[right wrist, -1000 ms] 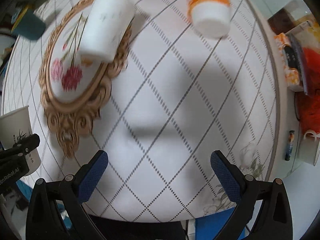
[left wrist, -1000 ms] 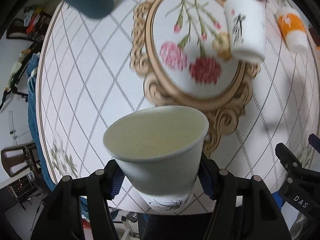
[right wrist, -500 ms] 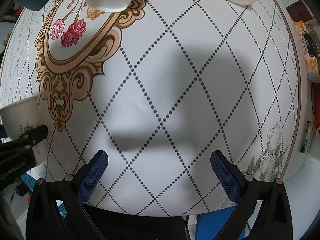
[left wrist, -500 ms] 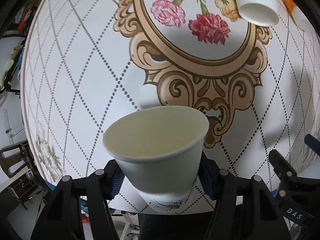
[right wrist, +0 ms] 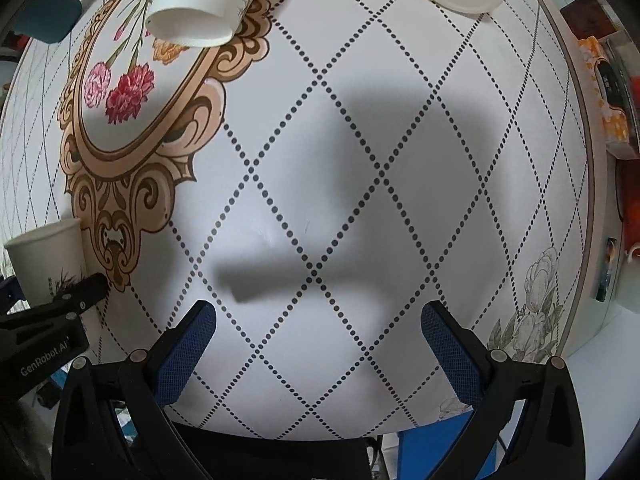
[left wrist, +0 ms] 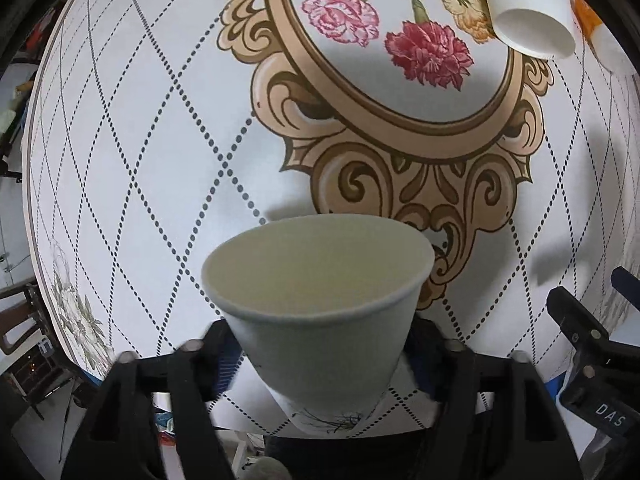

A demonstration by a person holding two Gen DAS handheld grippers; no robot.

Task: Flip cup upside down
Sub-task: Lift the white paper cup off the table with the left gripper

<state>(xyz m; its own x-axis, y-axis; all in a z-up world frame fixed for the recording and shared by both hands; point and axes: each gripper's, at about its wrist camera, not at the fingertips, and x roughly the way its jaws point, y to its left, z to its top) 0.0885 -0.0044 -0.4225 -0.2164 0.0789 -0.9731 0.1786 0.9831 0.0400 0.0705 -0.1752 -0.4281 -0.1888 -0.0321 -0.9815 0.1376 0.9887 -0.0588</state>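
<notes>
Two tongs are over a round table [right wrist: 360,128] with a white cloth. The cloth has dotted lines that make diamond shapes, and a big gold curly frame [left wrist: 420,152] drawn on it with pink and red flowers inside.

On the left, past the table edge, I can see a dark wooden chair [left wrist: 16,332] and some clutter on the floor. The left tongs [left wrist: 320,364] are pinching a white paper cup [left wrist: 320,308] on both sides. The cup is near the table's edge, just below the gold frame, with its open mouth up and tipped a little. I cannot tell if it touches the table.

Farther back, a second white cup [left wrist: 528,12] with black writing sits over the frame, bottom up. An orange and white cup [left wrist: 600,36] is beside it.

On the right, the right tongs [right wrist: 320,344] are spread wide with nothing between them, above the bare cloth. Past the table's right side are orange boxes [right wrist: 604,92] and other stuff.
</notes>
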